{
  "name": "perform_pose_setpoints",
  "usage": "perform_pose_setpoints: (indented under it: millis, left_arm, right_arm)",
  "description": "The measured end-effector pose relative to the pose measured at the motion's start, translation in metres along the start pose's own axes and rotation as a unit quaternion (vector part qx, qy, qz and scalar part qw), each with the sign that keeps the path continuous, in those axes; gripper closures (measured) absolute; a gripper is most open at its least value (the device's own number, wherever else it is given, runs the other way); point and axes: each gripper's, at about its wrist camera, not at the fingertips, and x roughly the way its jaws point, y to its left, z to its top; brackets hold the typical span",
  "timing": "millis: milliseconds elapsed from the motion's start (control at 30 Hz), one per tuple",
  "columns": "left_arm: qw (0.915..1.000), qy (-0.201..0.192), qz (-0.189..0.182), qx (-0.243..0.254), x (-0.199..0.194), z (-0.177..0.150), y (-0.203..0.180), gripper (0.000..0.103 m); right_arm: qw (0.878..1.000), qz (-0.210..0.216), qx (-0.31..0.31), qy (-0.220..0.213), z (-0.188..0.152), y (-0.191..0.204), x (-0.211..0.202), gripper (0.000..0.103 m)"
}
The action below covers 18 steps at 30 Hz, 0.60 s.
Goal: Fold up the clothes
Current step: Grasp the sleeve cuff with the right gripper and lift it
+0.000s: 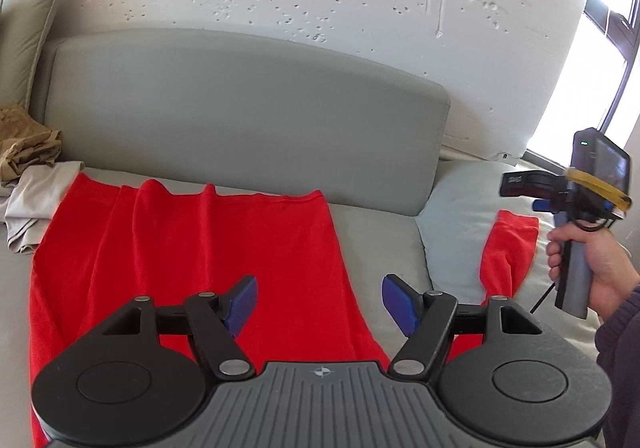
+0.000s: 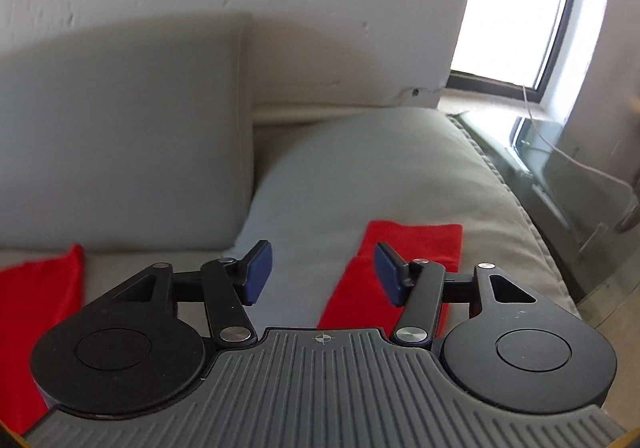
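Observation:
A red garment (image 1: pixel 192 248) lies spread flat on the grey sofa seat (image 1: pixel 384 244), its hem toward the backrest. One red sleeve (image 1: pixel 510 252) reaches out to the right and rests on a pale pillow (image 1: pixel 456 207). My left gripper (image 1: pixel 320 304) hangs open over the garment's near right edge, with nothing between its blue pads. At the right, a hand holds my right gripper (image 1: pixel 520 187) above the pillow. In the right wrist view that gripper (image 2: pixel 323 272) stands open and empty over the pillow (image 2: pixel 360 175), and the sleeve (image 2: pixel 416 244) lies under its right finger.
A heap of tan clothes (image 1: pixel 24 143) and a beige garment (image 1: pixel 36 199) lie at the seat's left end, under an upright cushion (image 1: pixel 28 27). The grey backrest (image 1: pixel 240 99) stands behind. A window (image 2: pixel 512 7) and a glass surface (image 2: pixel 580 187) are to the right.

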Motion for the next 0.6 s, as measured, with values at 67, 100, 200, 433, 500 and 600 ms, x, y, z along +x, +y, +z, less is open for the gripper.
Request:
perform_pose_setpoints:
  millis: [67,100,200,433,500,600]
  left_arm:
    - [0.9992,0.013,-0.028,-0.025,-0.002,-0.001,-0.004,0.035]
    - [0.9982,0.021,-0.044,-0.035,-0.002,-0.003,-0.008,0.035]
    - [0.9943,0.04,-0.082,-0.056,-0.001,-0.007,-0.021,0.035]
    - [0.9956,0.04,-0.074,-0.041,0.003,-0.009,-0.046,0.035]
    - [0.9974,0.026,-0.059,-0.032,0.002,-0.008,-0.05,0.035]
    - [0.9992,0.012,-0.036,-0.008,0.0,-0.007,-0.058,0.035]
  right_arm:
    - [0.998,0.011,0.059,-0.018,0.009,-0.038,-0.009,0.041]
    - [0.996,0.019,0.087,-0.013,0.012,-0.059,-0.009,0.042]
    - [0.983,0.057,0.171,0.035,0.012,-0.119,0.011,0.05]
    - [0.929,0.167,0.301,0.138,-0.007,-0.189,0.09,0.063]
    - [0.924,0.175,0.309,0.138,-0.012,-0.191,0.101,0.066]
    - [0.933,0.175,0.288,0.124,-0.014,-0.184,0.114,0.077]
